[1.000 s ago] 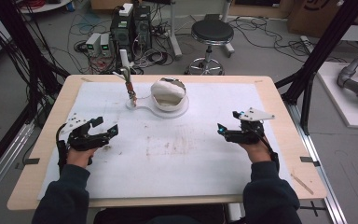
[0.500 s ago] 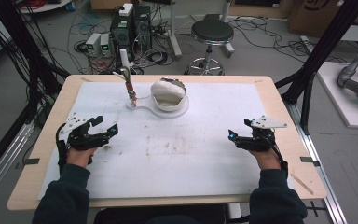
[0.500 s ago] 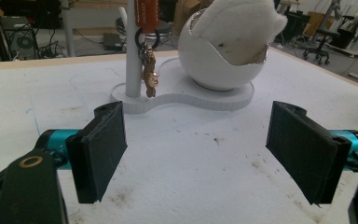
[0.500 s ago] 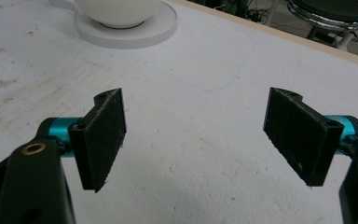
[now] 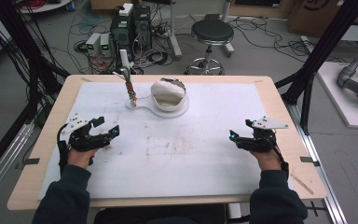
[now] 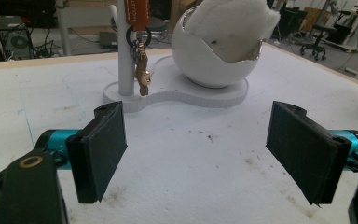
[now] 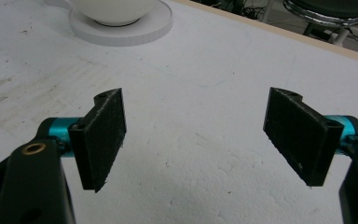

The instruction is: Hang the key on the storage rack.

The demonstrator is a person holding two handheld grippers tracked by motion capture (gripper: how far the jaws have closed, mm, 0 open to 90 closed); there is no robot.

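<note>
A white stand [image 5: 161, 111] sits at the back middle of the table. Its thin post [image 5: 129, 88] carries a keychain with an orange tag [image 6: 137, 14] and a gold charm [image 6: 143, 74]. Beside the post, a white cracked-egg bowl [image 5: 168, 93] holds a white fluffy piece [image 6: 228, 23]. My left gripper [image 5: 107, 127] rests on the left of the mat, open and empty, and points at the stand; its own view shows the jaws wide apart [image 6: 196, 154]. My right gripper [image 5: 240, 131] is at the right, open and empty [image 7: 193, 140], with the stand's base [image 7: 116, 25] far ahead of it.
A stained white mat [image 5: 177, 154] covers most of the wooden table [image 5: 289, 140]. Behind the table stand a round stool [image 5: 212, 32], computer boxes [image 5: 130, 25] and loose cables on the floor. Black frame posts [image 5: 307, 88] rise at both sides.
My right gripper has drawn back toward the person and a little to the right. The left gripper and the stand have not moved.
</note>
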